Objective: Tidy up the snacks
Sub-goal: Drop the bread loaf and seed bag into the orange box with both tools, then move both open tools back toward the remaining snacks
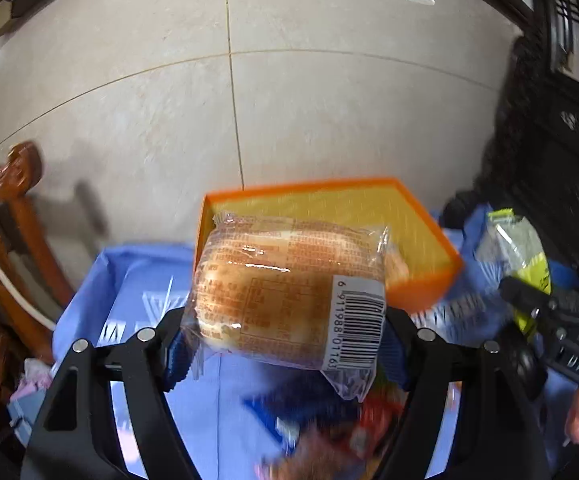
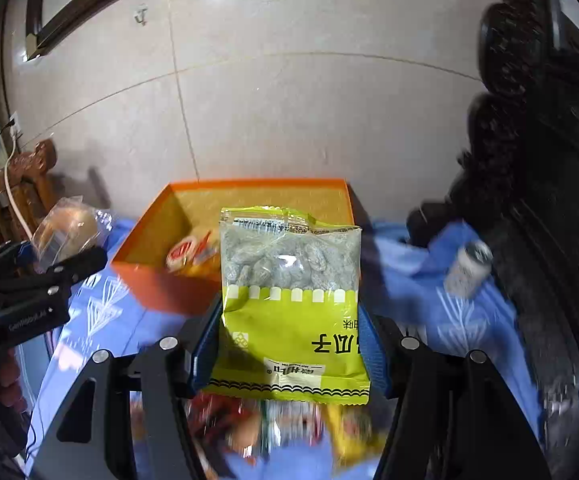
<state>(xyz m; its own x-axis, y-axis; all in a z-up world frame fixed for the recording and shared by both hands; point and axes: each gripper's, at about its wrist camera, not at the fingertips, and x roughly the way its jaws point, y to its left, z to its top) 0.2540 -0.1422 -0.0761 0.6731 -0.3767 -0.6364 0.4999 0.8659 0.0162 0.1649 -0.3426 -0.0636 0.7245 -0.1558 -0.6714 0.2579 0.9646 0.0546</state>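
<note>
Left gripper (image 1: 285, 344): clamped on clear-wrapped bread bun (image 1: 285, 292), barcode label showing.
Right gripper (image 2: 289, 344): gripping lime-green seed packet (image 2: 291, 308), clear window on top.

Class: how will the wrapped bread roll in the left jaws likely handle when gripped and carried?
The bread roll looks soft, so a hard squeeze would probably dent it. Its glossy wrapper may slip. The loose wrapper ends stick out past the left gripper and will likely flop.
</note>
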